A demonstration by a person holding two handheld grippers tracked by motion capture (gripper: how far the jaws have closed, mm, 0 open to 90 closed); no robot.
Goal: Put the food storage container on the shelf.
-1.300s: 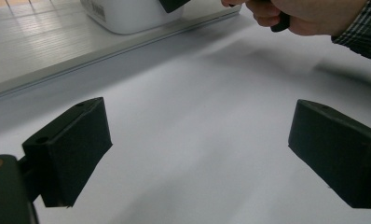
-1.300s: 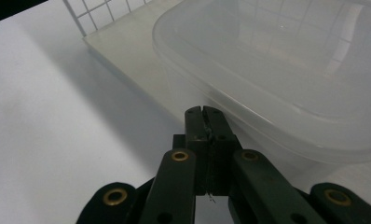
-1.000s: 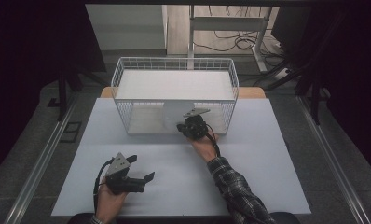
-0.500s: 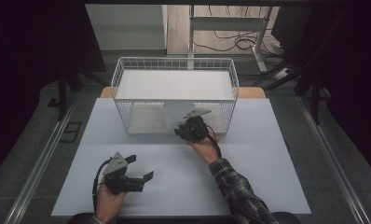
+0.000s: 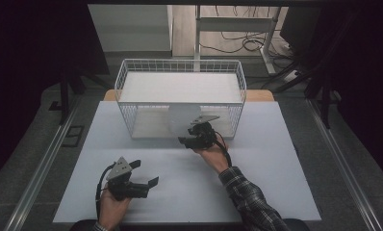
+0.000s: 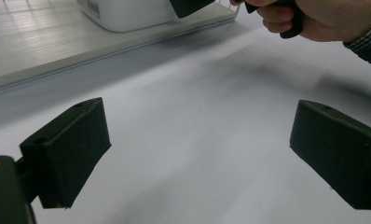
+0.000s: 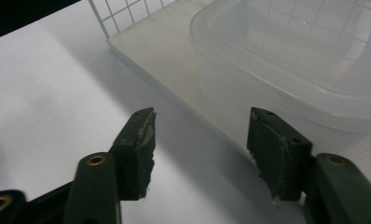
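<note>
A: On the near left, the left gripper (image 5: 144,182) idles over the white tabletop (image 5: 276,159), jaws spread, nothing between them.

B: And the right gripper (image 5: 187,140)?

A: Its jaws have just been opening, nothing between them now. I'd judge the clear plastic container (image 7: 286,60) released.

B: Where is it?

A: Inside the wire basket (image 5: 132,79), at its near open side. It sits upright, mouth up; its long axis I can't tell.

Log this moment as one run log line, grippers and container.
right gripper: jaws just been opening, nothing between them | plastic container: on wire rack's lower shelf, just ahead | left gripper: open above white table
</note>
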